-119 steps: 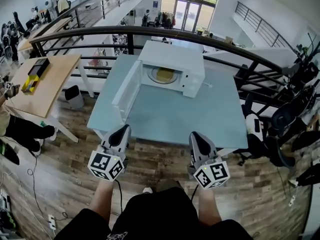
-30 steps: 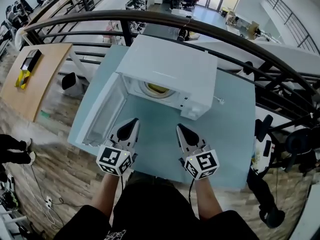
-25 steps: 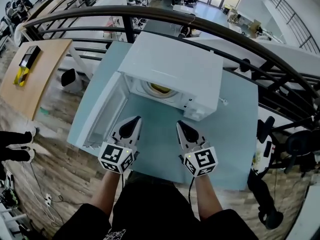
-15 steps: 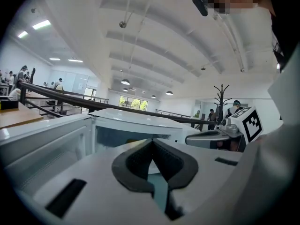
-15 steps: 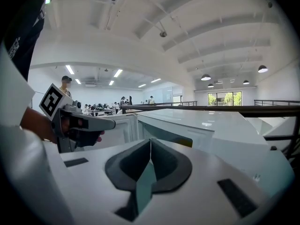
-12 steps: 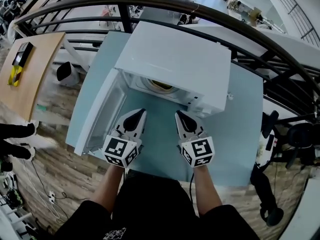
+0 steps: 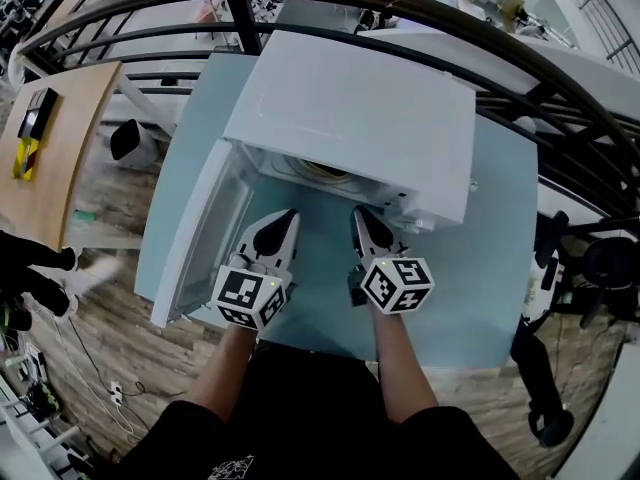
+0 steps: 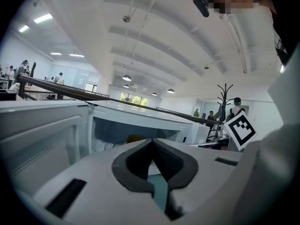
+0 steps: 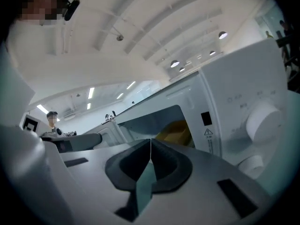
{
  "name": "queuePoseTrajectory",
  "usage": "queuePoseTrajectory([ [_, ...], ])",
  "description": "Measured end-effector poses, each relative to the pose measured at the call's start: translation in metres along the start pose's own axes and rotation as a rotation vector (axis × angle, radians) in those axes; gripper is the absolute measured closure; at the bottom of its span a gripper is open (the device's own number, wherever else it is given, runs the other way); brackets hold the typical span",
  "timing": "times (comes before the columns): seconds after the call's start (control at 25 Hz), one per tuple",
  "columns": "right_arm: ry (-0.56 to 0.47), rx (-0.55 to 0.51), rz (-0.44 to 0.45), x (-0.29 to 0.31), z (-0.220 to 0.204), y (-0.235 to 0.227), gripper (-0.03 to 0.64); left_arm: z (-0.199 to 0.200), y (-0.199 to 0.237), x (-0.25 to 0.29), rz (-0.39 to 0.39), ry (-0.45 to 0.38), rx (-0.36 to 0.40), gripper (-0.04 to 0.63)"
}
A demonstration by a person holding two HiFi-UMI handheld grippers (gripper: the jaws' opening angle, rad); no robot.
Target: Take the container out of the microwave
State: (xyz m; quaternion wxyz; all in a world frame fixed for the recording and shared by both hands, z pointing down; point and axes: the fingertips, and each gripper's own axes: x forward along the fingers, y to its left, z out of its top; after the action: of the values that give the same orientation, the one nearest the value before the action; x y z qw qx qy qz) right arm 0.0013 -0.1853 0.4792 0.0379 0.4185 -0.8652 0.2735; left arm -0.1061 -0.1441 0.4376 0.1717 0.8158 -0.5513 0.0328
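Note:
A white microwave (image 7: 350, 118) stands on the pale blue table (image 7: 500, 268) with its door (image 7: 205, 233) swung open to the left. Inside its cavity sits a yellow container (image 7: 322, 175), mostly hidden by the roof in the head view and seen as a yellow container (image 9: 176, 131) in the right gripper view and a yellow sliver (image 8: 136, 138) in the left gripper view. My left gripper (image 7: 288, 218) and right gripper (image 7: 360, 216) hover side by side just in front of the opening, both shut and empty, tips meeting.
A dark curved railing (image 7: 420, 13) runs behind the table. A wooden desk (image 7: 45, 138) stands at the left over the wood floor. The microwave's knobs (image 9: 262, 121) are close on the right of my right gripper. People stand far off in the hall.
I have come closer to the microwave. Both grippers advanced over the table toward the open cavity, staying shut. The microwave now fills more of the head view.

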Motion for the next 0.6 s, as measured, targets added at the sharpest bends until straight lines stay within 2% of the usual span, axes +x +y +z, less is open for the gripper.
queuePoseTrajectory([
  [0.2,-0.017,0.097,-0.018,0.017,-0.006,-0.009,0.609,-0.005,0.0,0.019,-0.009,-0.001,-0.01,0.588],
  [0.6,-0.1,0.41,-0.052,0.042,-0.021,-0.036,0.609,-0.02,0.008,0.05,-0.049,0.041,0.01,0.588],
])
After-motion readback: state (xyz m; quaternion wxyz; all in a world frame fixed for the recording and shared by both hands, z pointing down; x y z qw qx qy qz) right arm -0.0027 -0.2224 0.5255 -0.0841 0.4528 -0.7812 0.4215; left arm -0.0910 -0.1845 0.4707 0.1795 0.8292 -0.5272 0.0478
